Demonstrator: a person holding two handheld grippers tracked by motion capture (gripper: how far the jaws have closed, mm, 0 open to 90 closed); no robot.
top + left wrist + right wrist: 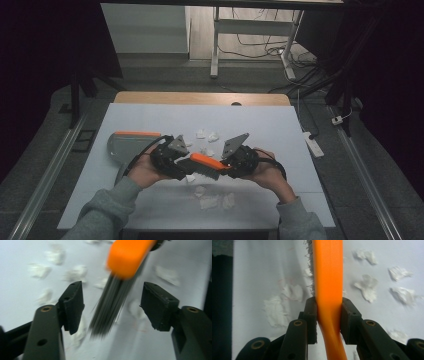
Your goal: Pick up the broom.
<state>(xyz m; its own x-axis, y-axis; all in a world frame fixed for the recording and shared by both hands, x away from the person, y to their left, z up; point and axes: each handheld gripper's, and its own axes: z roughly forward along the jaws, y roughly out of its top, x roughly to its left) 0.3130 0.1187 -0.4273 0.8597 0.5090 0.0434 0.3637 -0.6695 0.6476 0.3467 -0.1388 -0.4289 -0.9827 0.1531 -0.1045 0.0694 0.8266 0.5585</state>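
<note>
Gripping an orange brush over scattered paper scraps

Holding the brush (pixel 329 277) by its handle, the right claw (pixel 328 321) is pressing both black jaws flat against the smooth orange plastic, which is curving slightly where it passes between them. In the high view the right claw (pixel 239 161) is sitting at the brush's (pixel 206 165) right end, with the orange back lying roughly level above the desk (pixel 270 130) and the dark bristles hanging beneath it.

The left claw (pixel 176 162) is sitting at the brush's other end. In the left gripper view its jaws are standing wide apart, and the left claw (pixel 112 307) is closing on nothing; the brush (pixel 120 277) is coming down between the jaws without touching either, its rounded orange tip above and a blurred fan of fine dark bristles below.

A grey dustpan (pixel 125 145) with an orange edge is lying on the desk just left of the left hand (pixel 145 172); I cannot tell whether anything is inside it. Crumpled white paper scraps (pixel 212 201) are lying loose on the pale, matte desk, some near the front edge and others beyond the brush. In the right gripper view the torn, ragged scraps (pixel 365 287) are showing on both sides of the handle. No writing or label is readable on anything.
</note>
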